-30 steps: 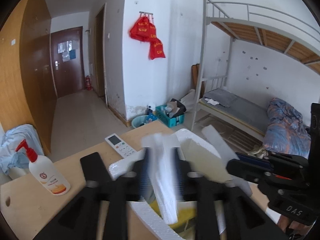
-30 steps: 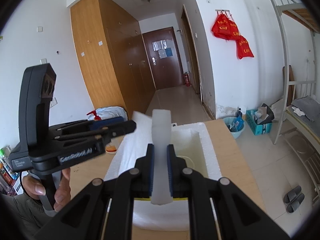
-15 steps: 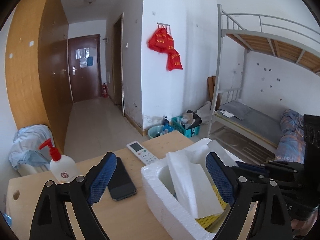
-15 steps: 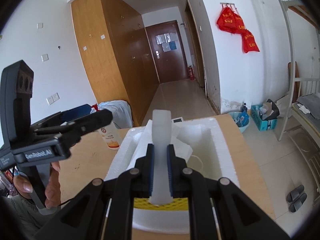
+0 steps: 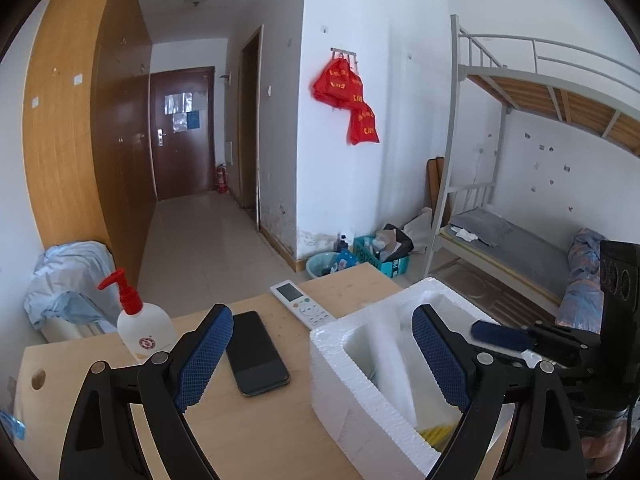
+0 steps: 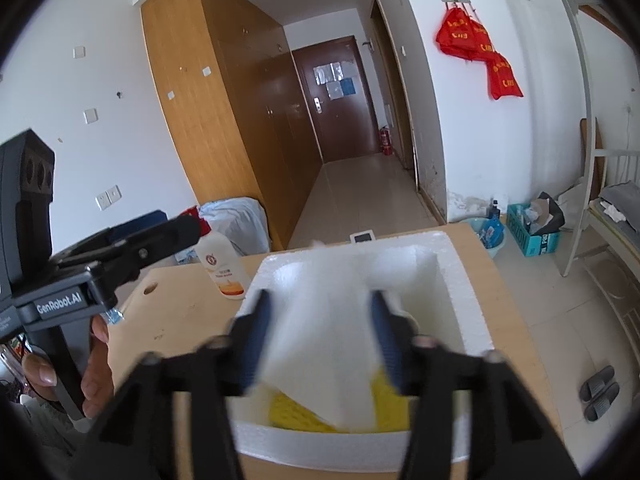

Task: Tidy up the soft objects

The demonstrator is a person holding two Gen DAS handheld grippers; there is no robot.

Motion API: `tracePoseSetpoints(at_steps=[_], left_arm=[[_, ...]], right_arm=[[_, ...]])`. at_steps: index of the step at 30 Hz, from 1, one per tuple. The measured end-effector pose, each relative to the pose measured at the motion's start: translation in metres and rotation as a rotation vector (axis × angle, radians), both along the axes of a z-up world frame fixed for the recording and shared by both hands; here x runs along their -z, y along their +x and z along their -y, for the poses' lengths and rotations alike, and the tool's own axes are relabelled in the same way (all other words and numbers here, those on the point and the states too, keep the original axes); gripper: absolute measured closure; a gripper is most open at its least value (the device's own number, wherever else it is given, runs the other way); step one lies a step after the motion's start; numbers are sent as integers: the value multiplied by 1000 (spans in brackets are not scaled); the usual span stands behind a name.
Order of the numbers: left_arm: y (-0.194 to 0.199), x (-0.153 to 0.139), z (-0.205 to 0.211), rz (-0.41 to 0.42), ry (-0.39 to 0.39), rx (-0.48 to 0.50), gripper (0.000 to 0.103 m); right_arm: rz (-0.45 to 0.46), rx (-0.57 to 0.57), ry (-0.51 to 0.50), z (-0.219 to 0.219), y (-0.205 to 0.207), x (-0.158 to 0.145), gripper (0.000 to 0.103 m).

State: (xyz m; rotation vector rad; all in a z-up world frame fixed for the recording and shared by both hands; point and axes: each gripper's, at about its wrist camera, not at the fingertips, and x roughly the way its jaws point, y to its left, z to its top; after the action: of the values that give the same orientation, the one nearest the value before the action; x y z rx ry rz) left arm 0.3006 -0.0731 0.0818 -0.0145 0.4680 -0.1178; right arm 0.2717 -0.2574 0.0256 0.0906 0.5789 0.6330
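White foam sheets lie inside the foam box on the bench. Right tongs are opening around one sheet; left tongs stand wide open, holding nothing.

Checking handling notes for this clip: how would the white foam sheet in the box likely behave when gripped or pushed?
The foam sheet looks thin, so probably very light. It leans in the styrofoam box with a bent look, so likely floppy. Its soft surface would probably compress under a pinch.
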Motion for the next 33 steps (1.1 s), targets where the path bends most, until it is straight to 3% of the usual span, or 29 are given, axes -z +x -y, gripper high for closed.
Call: tracePoseSetpoints(at_steps=[4,15,18,33], left_arm=[[-3,1,-3,-2,0,-11,12],[-30,-11,-6,17,16,-30,11],[-50,-16,-8,38,29,-49,6],[-172,-23,-19,123,48,-115,0]], right_arm=[[17,8,6,0,-4,-3,34],[60,9,19,2,-28,-16,8],[80,5,29,1,-42,-19,0],[100,-39,54,-7,-116,-16,0]])
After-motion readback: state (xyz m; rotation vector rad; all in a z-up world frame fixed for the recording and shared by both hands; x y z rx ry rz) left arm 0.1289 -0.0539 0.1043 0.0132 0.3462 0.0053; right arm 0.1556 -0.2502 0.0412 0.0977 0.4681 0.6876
